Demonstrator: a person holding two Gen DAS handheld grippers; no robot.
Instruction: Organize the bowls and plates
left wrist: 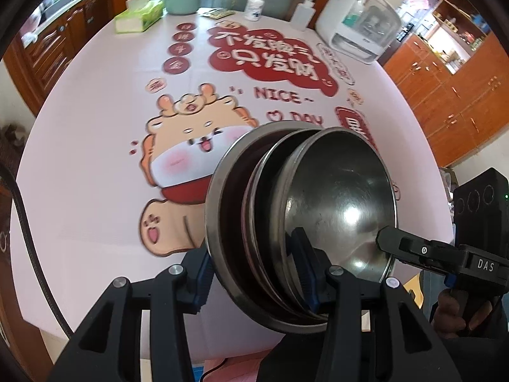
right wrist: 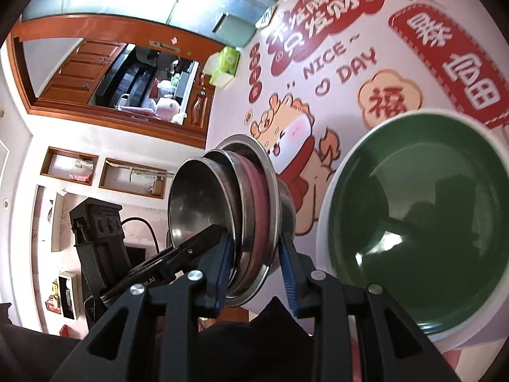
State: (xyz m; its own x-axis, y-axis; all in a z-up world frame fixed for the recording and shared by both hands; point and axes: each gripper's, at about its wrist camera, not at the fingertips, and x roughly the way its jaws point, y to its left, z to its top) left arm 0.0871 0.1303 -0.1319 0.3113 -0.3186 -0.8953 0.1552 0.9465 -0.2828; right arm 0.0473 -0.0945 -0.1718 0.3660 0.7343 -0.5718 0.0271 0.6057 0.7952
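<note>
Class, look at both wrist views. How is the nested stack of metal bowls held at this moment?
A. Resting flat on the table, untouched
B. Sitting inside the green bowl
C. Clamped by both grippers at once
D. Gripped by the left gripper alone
C: the left gripper and the right gripper each clamp the tilted stack of metal bowls, lifted above the table.

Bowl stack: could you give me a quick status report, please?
Left gripper and right gripper both shut on bowl stack, held tilted above table. Green dish close beside the stack. Nothing else in the way.
</note>
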